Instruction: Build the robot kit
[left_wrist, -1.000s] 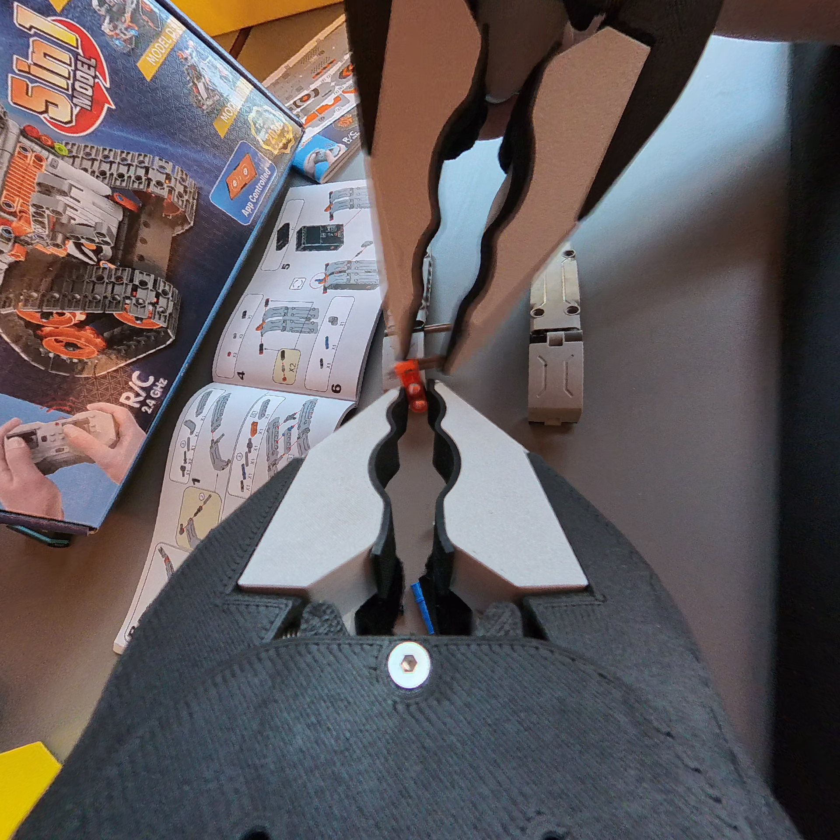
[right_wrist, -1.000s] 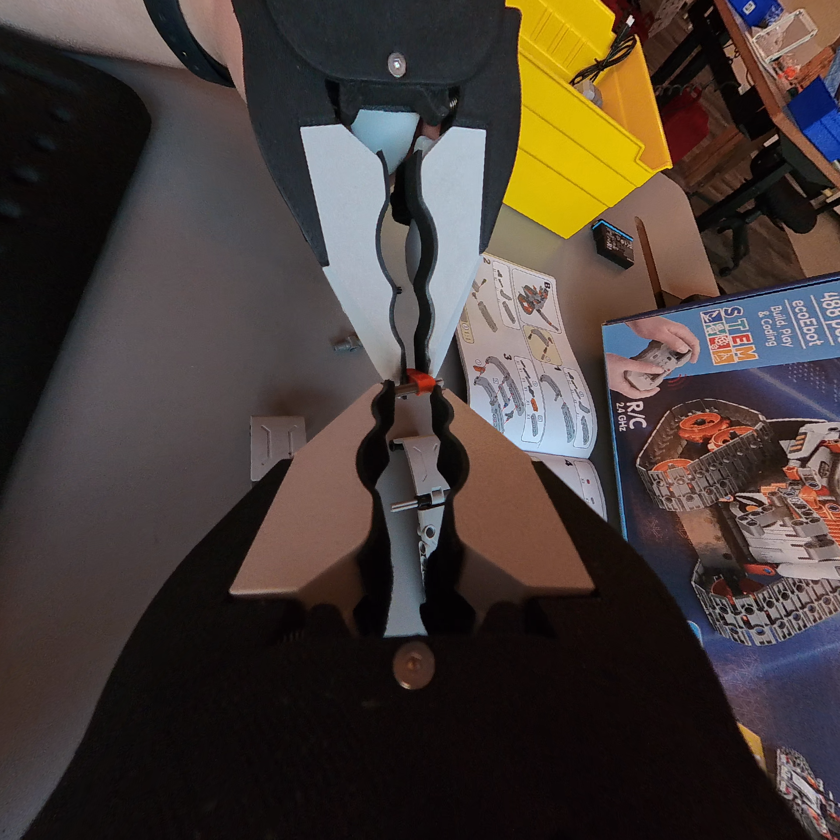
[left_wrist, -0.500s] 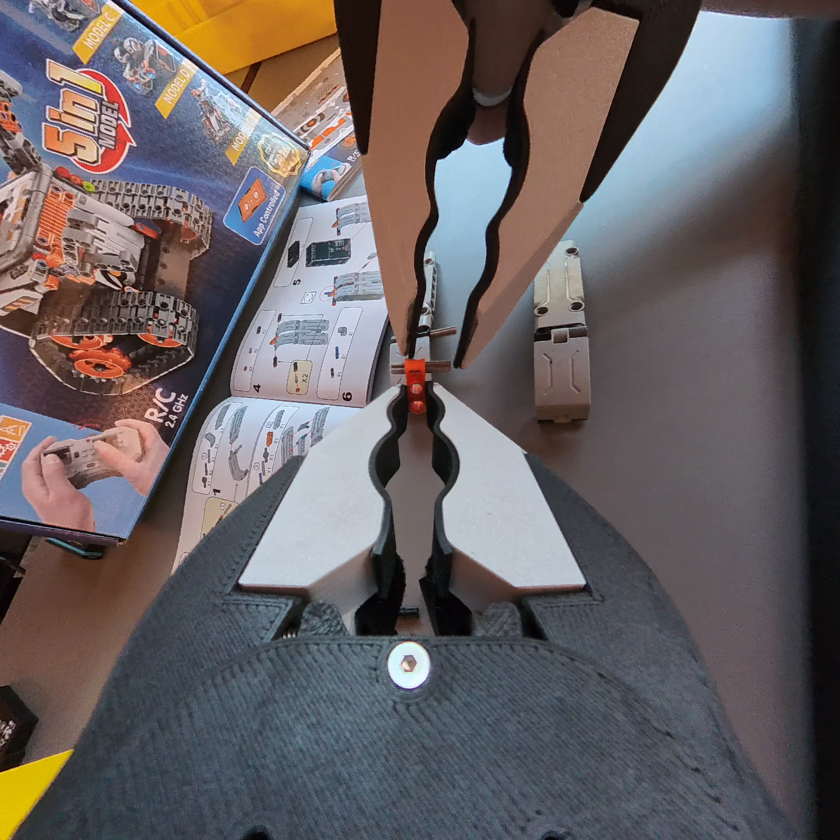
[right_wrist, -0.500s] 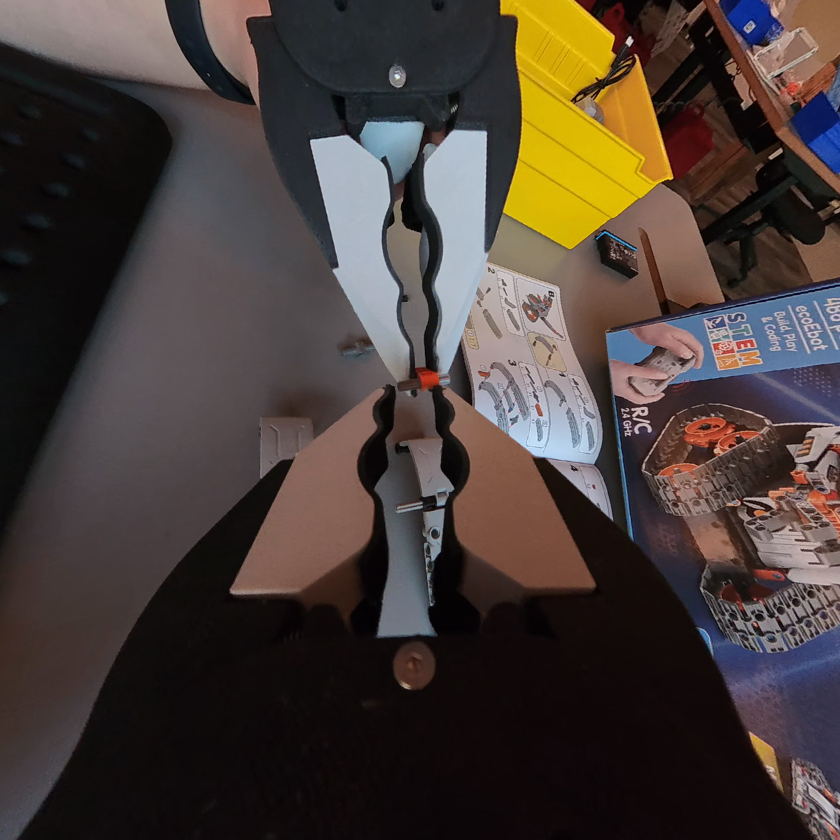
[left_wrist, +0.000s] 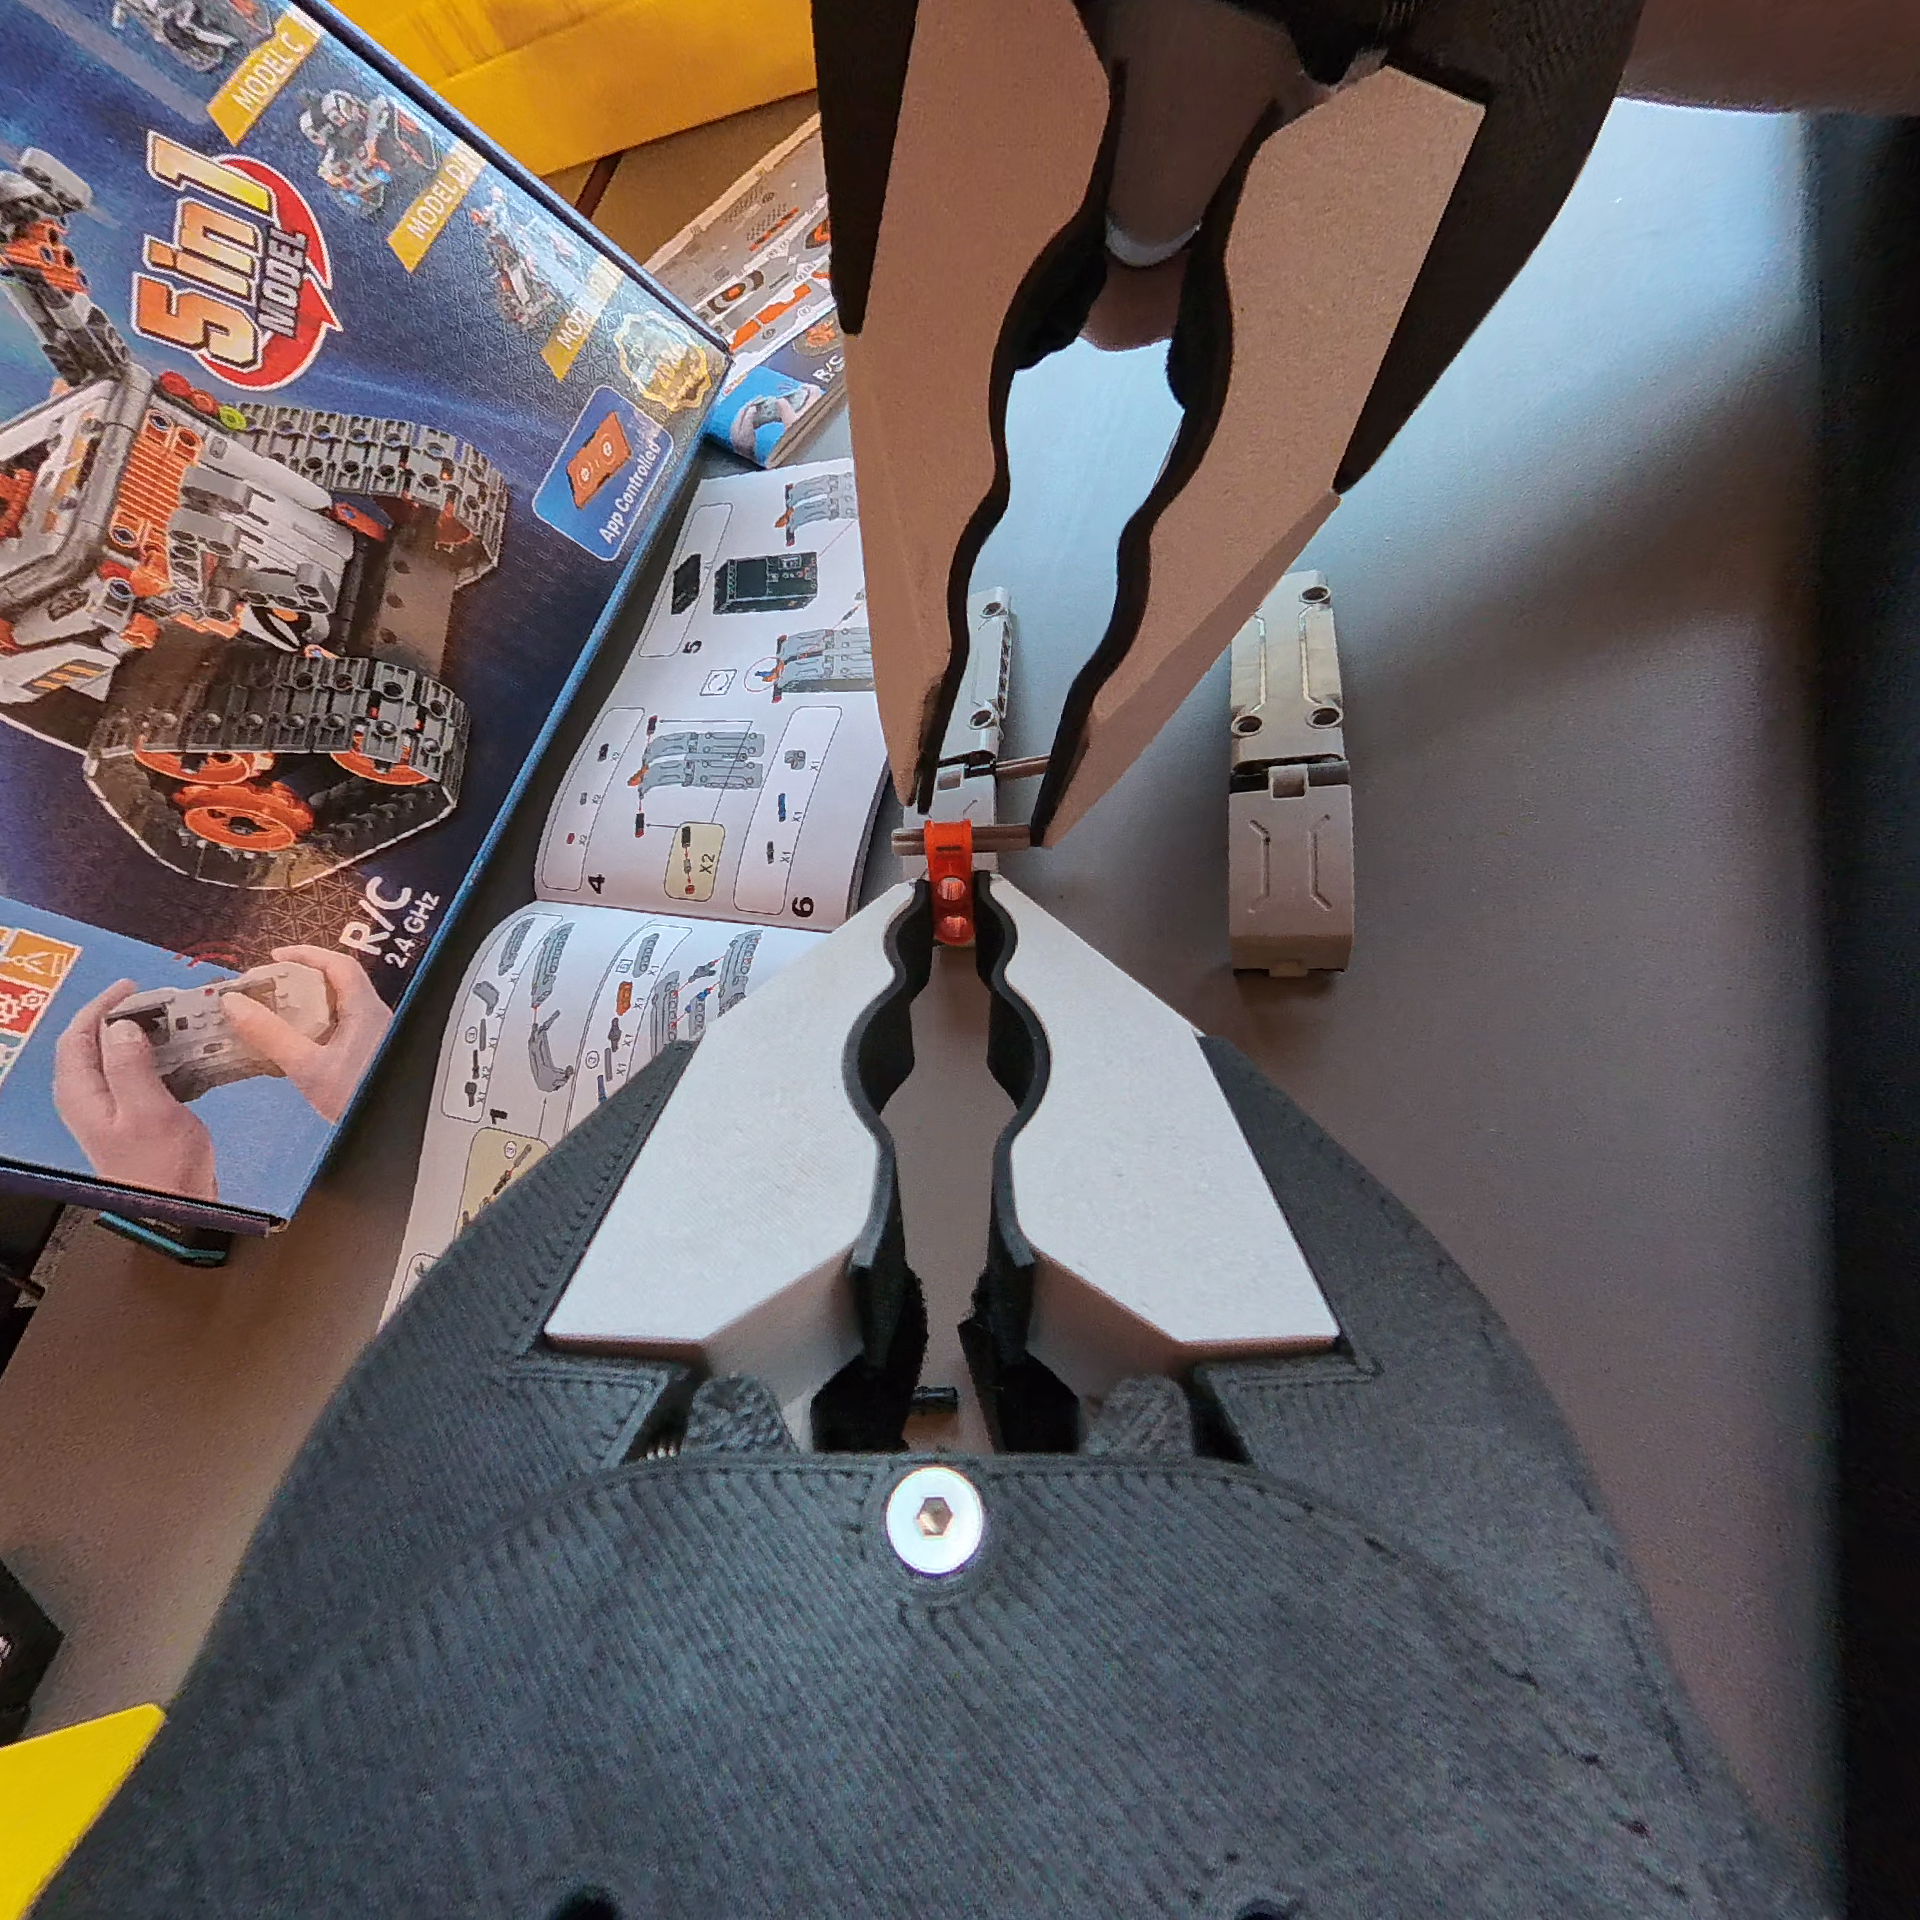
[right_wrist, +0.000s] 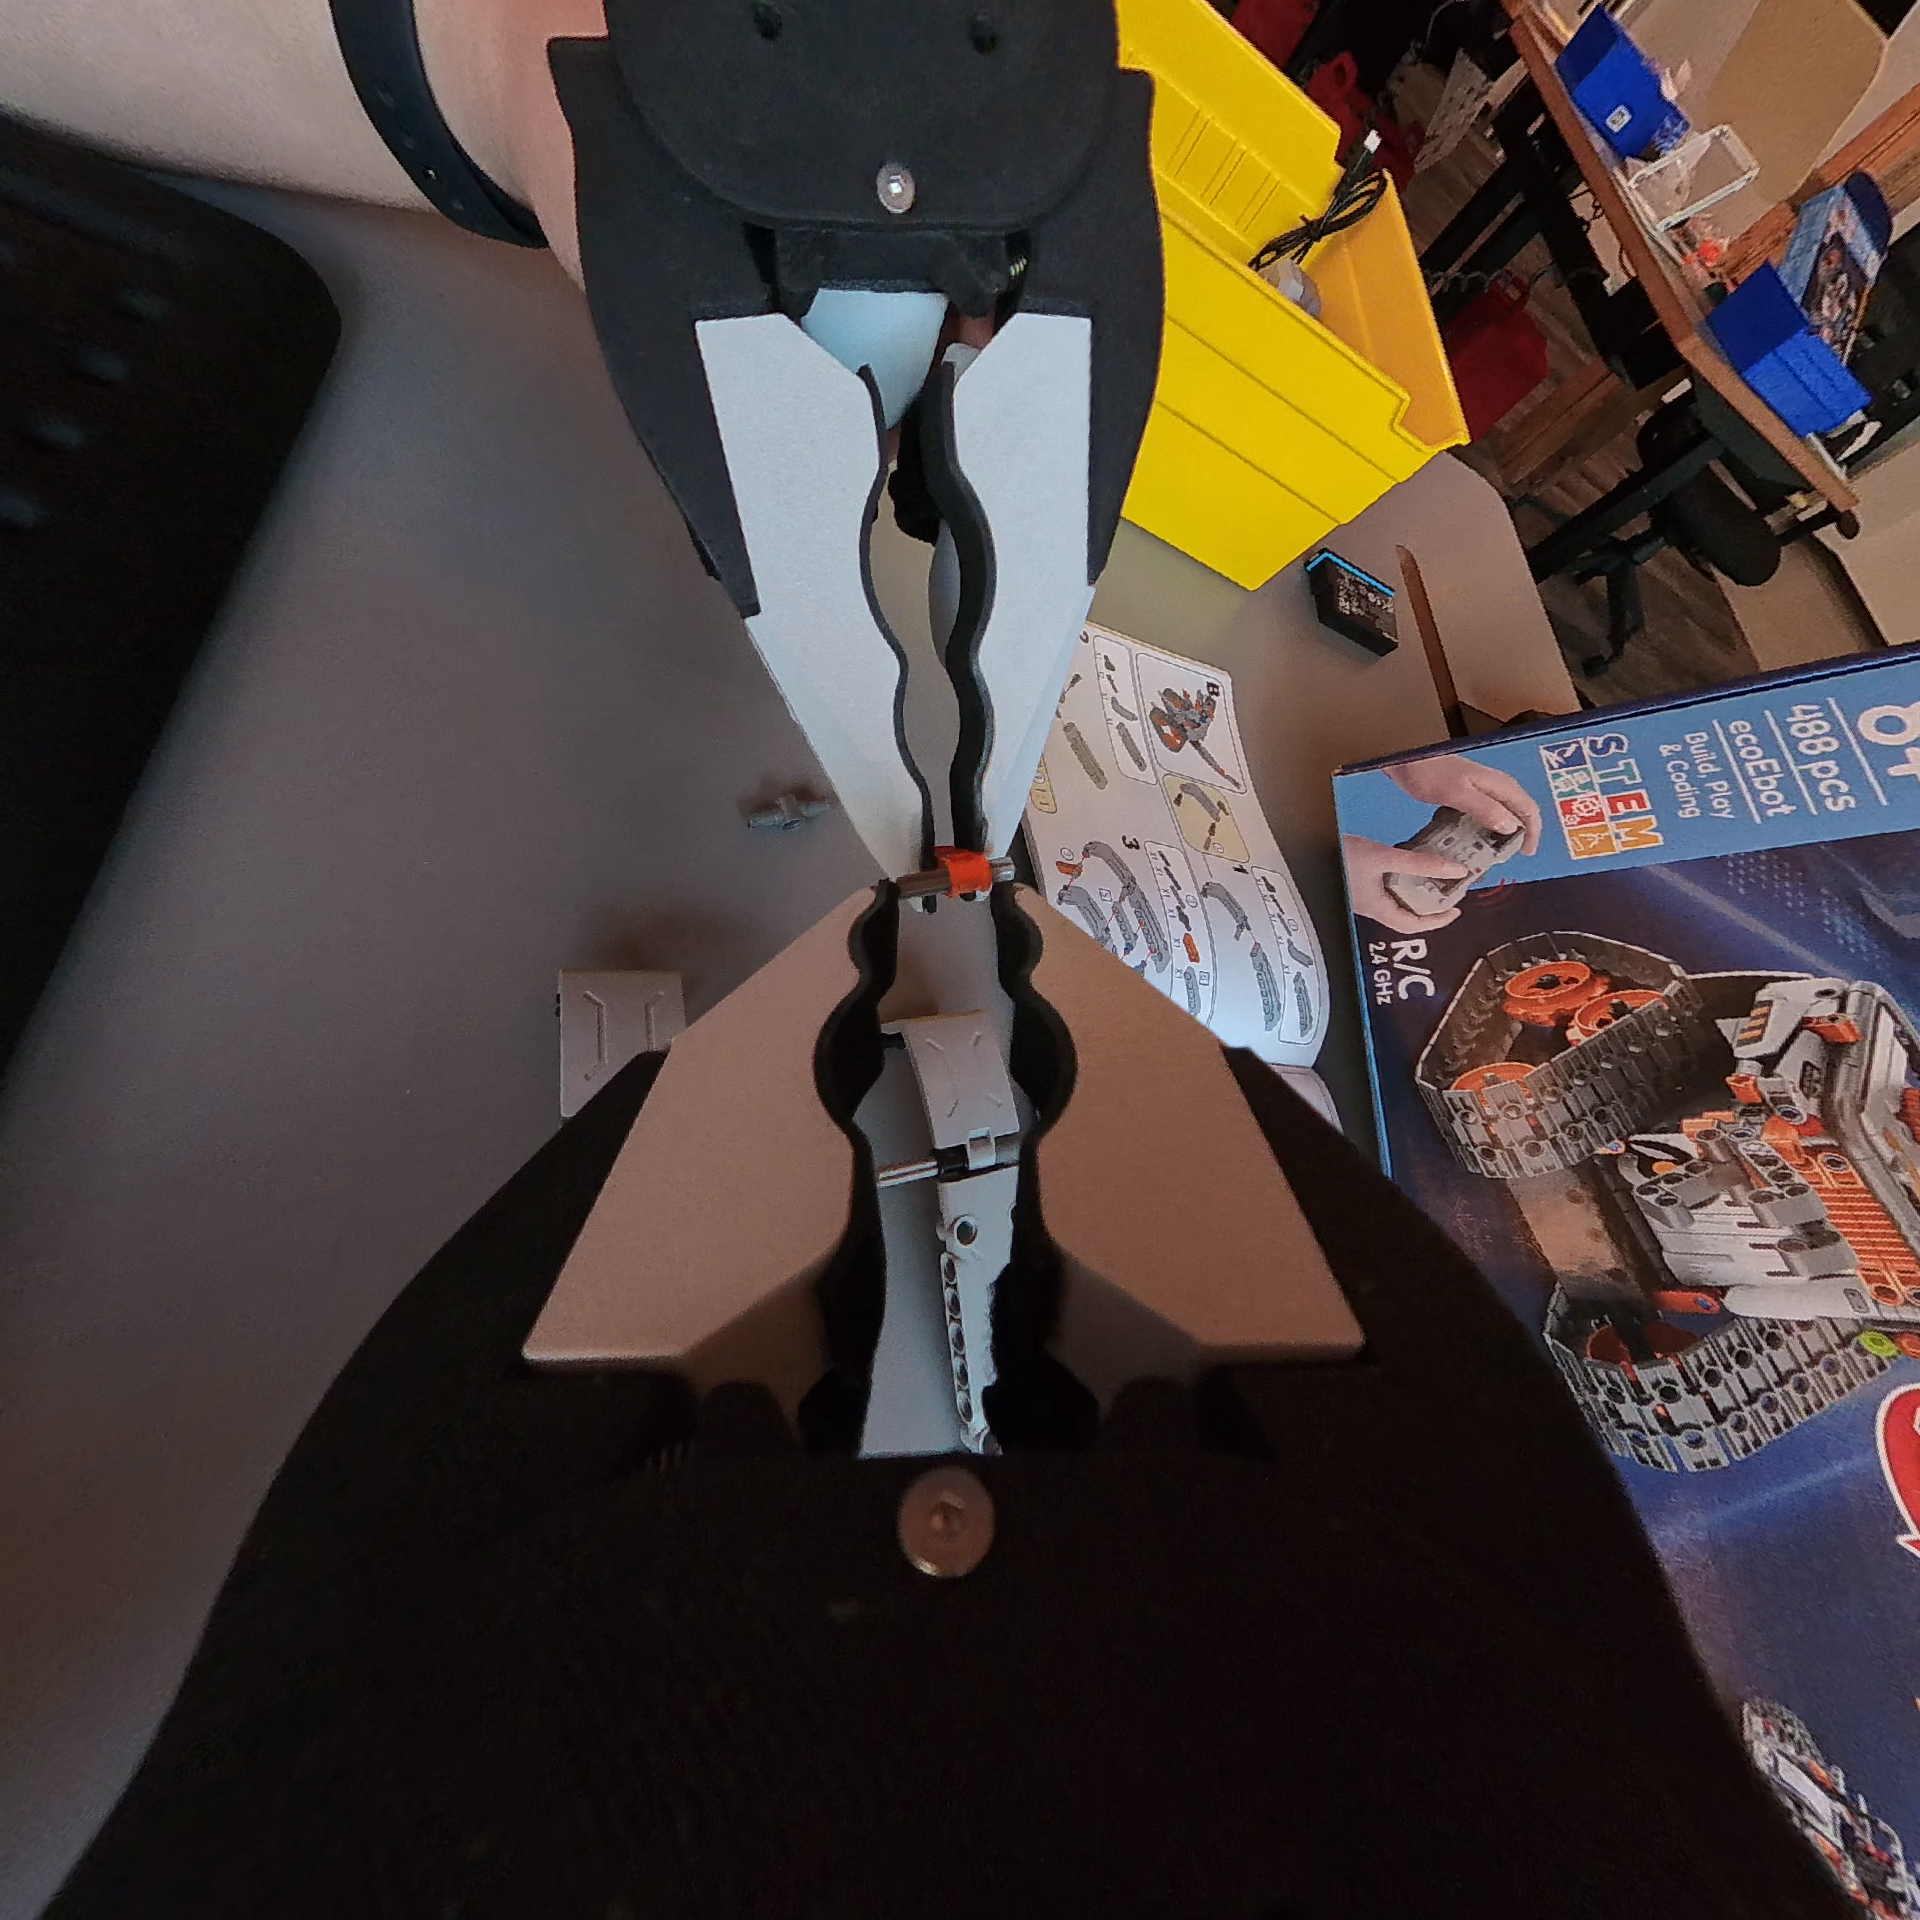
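My left gripper is shut on a small orange connector, held above the grey table. A short grey axle runs crosswise through the connector. My right gripper faces the left one tip to tip, its jaws a narrow gap apart with a fingertip at each end of the axle. It also shows in the left wrist view. The left gripper and connector show in the right wrist view. A grey panel assembly lies on the table below them.
A second grey panel lies to the right. An open instruction booklet and a blue kit box lie to the left. A yellow bin, a black module and a small grey pin are nearby. Less than 4 cm separates the two grippers' tips.
The orange connector went from tilted to straight in the left jaws. Both grippers shifted together a little over the table, and the gap of the right jaws stayed the same.
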